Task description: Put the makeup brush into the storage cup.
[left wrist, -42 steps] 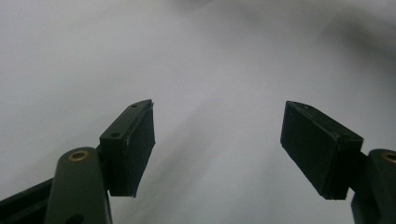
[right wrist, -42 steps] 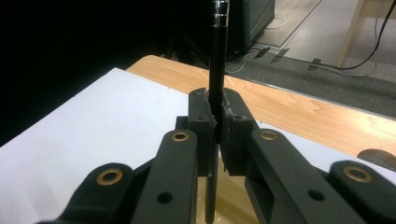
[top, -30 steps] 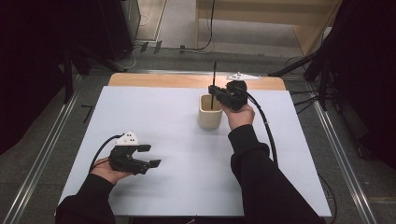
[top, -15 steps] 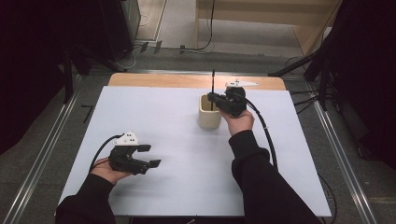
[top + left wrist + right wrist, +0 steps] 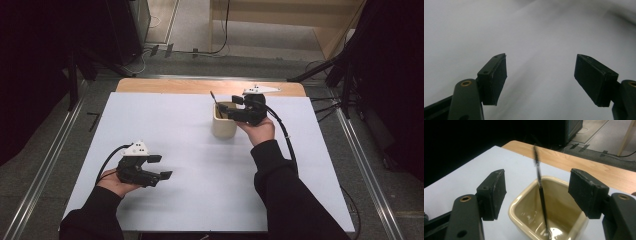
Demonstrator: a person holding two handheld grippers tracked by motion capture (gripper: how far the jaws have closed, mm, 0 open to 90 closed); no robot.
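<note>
Your right gripper (image 5: 537, 195) has just been opening; its jaws stand wide, pads clear of the brush (image 5: 539, 183) between them. The brush stands in the cup (image 5: 524, 205), tilted, tip on the bottom. So it's the release step, drop looks done. Next: back the gripper up and off without clipping the brush. Left gripper (image 5: 540, 75) is open and empty, near left on the table (image 5: 200, 200).

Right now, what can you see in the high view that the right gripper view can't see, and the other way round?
High view alone: the person's left claw, open and empty, and both sleeved arms. Right gripper view alone: the glossy inside bottom of the cream cup, where the thin black brush stands leaning. Both: the cup, the brush, the white table and the right claw, just opened, its pads off the brush.
</note>
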